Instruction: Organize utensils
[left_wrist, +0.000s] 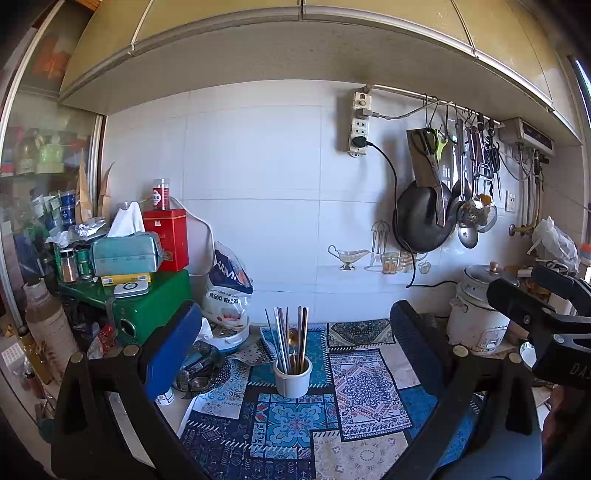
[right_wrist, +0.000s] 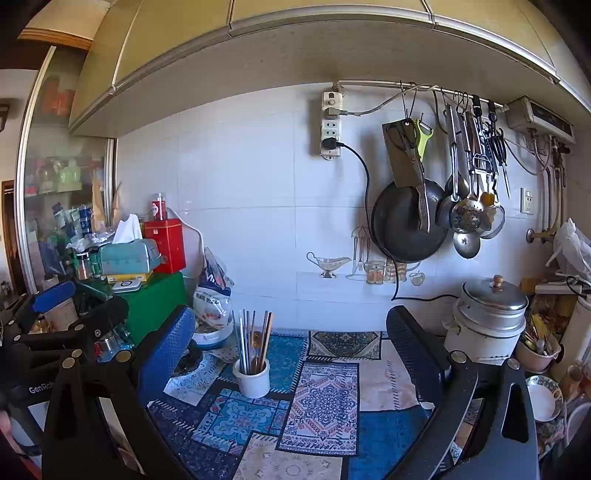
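A white ceramic cup (left_wrist: 293, 380) stands on the patterned mat (left_wrist: 295, 424) and holds several chopsticks (left_wrist: 290, 338) and a spoon, upright. It also shows in the right wrist view (right_wrist: 252, 380). My left gripper (left_wrist: 295, 332) is open and empty, raised above the mat in front of the cup. My right gripper (right_wrist: 291, 334) is open and empty, a little right of the cup. The right gripper's black body (left_wrist: 535, 314) shows at the right of the left wrist view. The left gripper's blue pad (right_wrist: 51, 297) shows at the left of the right wrist view.
A green box (left_wrist: 155, 306) with a tissue box (left_wrist: 125, 254) and red tin (left_wrist: 168, 236) stands at left. A white bag (left_wrist: 229, 291) leans beside it. A rice cooker (right_wrist: 487, 321) stands at right. A wok (right_wrist: 406, 221), ladles and knives hang on the wall rail.
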